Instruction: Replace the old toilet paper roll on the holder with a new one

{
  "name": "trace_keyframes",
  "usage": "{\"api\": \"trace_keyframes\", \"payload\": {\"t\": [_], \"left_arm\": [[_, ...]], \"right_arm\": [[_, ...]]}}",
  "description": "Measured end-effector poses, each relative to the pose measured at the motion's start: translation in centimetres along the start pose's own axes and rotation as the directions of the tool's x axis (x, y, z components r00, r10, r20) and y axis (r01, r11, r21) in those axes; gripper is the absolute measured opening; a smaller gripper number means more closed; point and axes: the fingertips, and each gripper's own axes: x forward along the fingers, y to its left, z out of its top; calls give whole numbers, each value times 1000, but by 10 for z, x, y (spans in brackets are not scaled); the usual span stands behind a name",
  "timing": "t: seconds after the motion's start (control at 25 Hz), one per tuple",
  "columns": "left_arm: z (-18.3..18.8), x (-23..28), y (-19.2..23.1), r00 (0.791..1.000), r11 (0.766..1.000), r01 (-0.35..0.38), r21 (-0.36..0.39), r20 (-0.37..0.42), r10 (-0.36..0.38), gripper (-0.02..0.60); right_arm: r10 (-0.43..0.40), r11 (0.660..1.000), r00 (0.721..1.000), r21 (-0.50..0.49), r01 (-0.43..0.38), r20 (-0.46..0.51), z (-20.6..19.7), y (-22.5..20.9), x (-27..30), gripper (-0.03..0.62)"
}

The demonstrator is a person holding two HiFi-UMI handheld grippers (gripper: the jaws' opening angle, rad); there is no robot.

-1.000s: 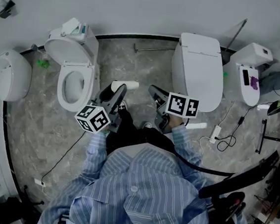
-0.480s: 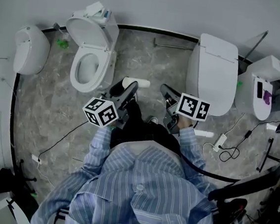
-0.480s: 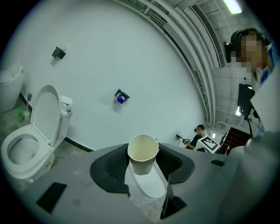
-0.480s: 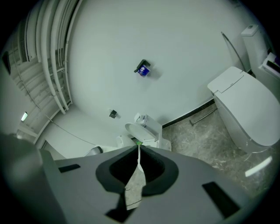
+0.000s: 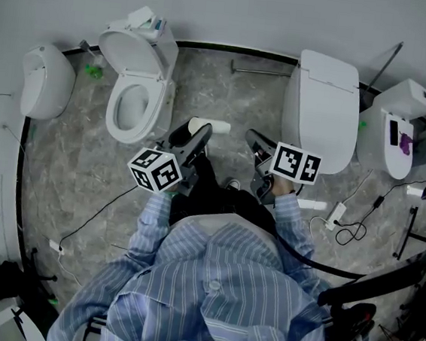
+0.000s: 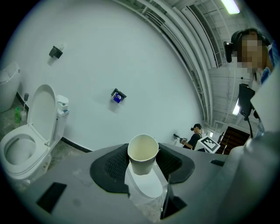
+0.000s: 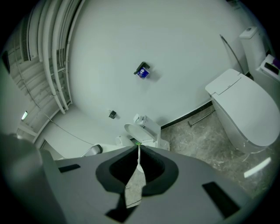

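- Grey marbled floor (image 5: 207, 86).
- Open-lidded toilet (image 5: 132, 108) stands left of the left gripper (image 5: 194, 135).
- Closed toilet (image 5: 321, 113) stands right of the right gripper (image 5: 255, 142).
- Metal bar (image 5: 261, 70) lies ahead of both.

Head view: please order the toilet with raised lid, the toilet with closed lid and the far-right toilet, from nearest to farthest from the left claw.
1. Toilet with raised lid, just left of the left claw.
2. Toilet with closed lid, to the right.
3. Far-right toilet, near the picture's right edge.
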Motion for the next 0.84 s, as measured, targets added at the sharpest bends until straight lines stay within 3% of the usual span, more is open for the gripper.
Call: {"api": "trace_keyframes", "payload": {"t": [0.84], "left_arm": [[14,2,31,1000,1000,-5,-21,24,6,188]], "right_arm": [[-36,999,999,-6,36,-40,9,-7,35,18]]}}
